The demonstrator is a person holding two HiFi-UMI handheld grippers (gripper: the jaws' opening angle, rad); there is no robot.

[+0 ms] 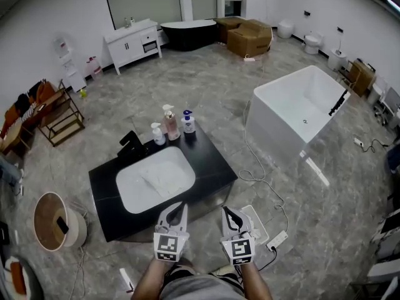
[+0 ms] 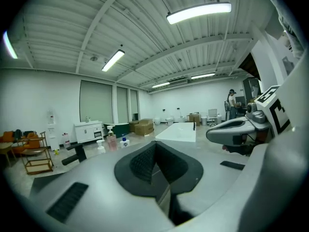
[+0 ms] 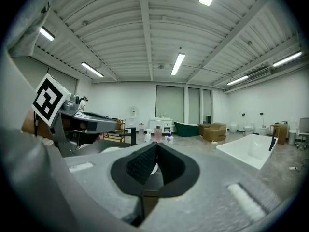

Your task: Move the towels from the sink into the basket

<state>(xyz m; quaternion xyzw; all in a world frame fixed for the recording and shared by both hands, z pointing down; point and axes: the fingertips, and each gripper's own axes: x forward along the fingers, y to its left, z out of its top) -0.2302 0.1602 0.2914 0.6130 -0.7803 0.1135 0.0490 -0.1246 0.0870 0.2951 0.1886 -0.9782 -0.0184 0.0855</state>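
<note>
well, it looks like the approach step: left gripper [image 1: 177, 210] and right gripper [image 1: 231, 215] are both pinched together, empty. the towel [image 1: 164, 179] lies in the sink [image 1: 131, 191] just ahead of the jaws, basket [image 1: 78, 230] off left. next, i'd say: open one, reach down.

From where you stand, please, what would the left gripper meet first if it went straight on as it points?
Probably the white sink, near the towel: the left gripper points across its right half. Its height is hard to judge, so it might pass over.
</note>
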